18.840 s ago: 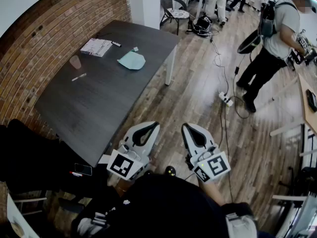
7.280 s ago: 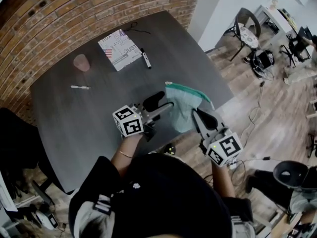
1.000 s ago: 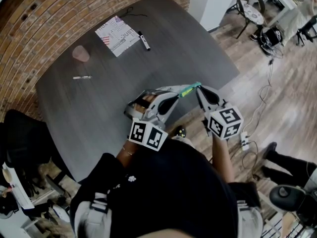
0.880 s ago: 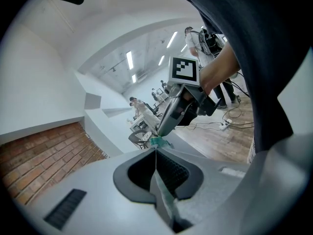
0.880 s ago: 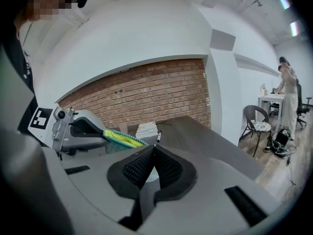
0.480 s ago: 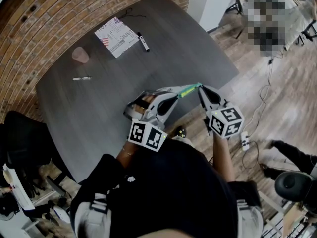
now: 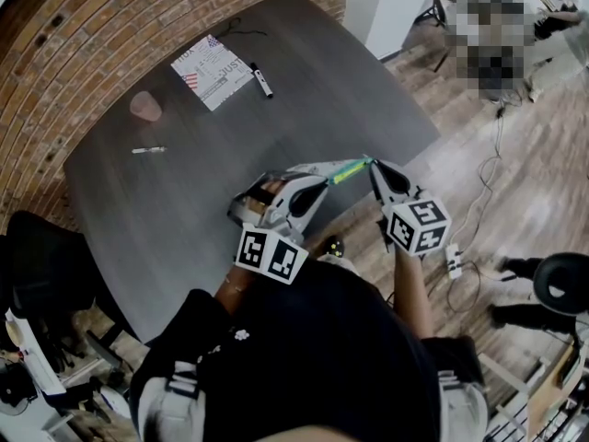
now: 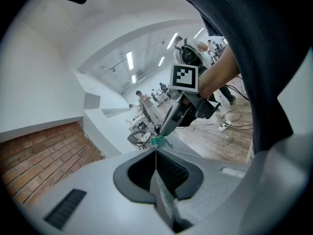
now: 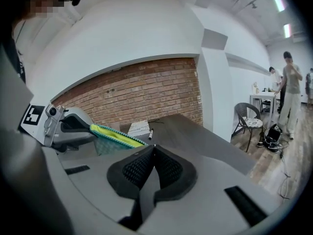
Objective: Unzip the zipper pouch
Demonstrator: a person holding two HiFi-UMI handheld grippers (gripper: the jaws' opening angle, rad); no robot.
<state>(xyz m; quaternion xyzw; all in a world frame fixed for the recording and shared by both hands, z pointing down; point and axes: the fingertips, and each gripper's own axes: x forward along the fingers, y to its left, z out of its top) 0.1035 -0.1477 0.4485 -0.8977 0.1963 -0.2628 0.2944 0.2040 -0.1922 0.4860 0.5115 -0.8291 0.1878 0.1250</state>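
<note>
The soft teal fabric zipper pouch hangs in the air above the near edge of the dark grey matte table, pulled into a taut strip between the two tools. The left gripper has its jaws pressed together on one end of the cloth; in the left gripper view the thin, limp fabric runs straight down the seam between the ribbed black pads. The right gripper is likewise fully closed, its tips meeting at the pouch's other end, most likely on the zipper pull, though the pull itself is too small to make out.

The task looks to be at an early-to-middle stage: both holds are set and the pouch is tensioned. A bright yellow-green band with a toothed teal edge runs along the top in the right gripper view. Whether this is the closed zipper tape or lining showing through an opened mouth cannot be told. Drawing the slider along the track appears to remain.

Farther back on the table lie a flat printed paper booklet, a black marker, a pale pink cup and a slim pen.
</note>
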